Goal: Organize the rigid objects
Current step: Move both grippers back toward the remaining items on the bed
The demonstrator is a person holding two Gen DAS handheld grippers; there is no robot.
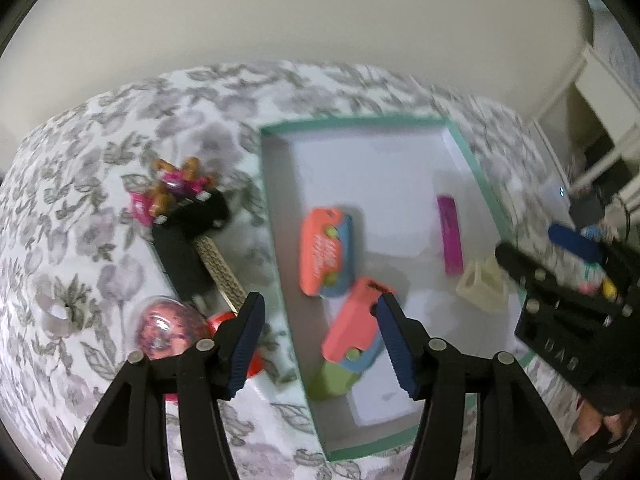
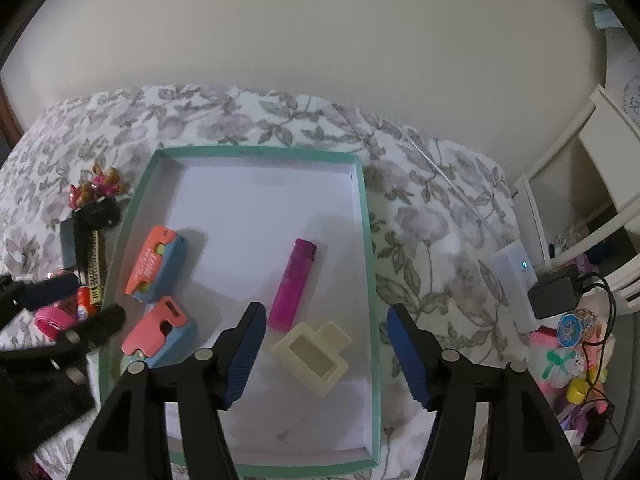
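Note:
A teal-rimmed white box (image 2: 366, 216) (image 1: 472, 160) lies on a floral bedspread. Inside it are two coral-and-blue toys (image 2: 156, 264) (image 2: 160, 334) (image 1: 326, 250) (image 1: 352, 330), a magenta lighter (image 2: 292, 284) (image 1: 450, 236) and a cream plastic block (image 2: 312, 352) (image 1: 482, 284). My left gripper (image 1: 320, 344) is open and empty, above the box's left wall near the nearer coral toy. My right gripper (image 2: 326, 354) is open and empty, above the cream block. Each gripper shows in the other's view (image 1: 560, 284) (image 2: 60, 304).
Left of the box lie a black block with a patterned strip (image 1: 192, 256), a pink-and-brown toy (image 1: 176, 188), a pink glitter ball (image 1: 168, 328) and a red item (image 1: 224, 320). White shelves (image 2: 600, 168), a charger with cables (image 2: 556, 296) and colourful clutter (image 2: 568, 344) stand at the right.

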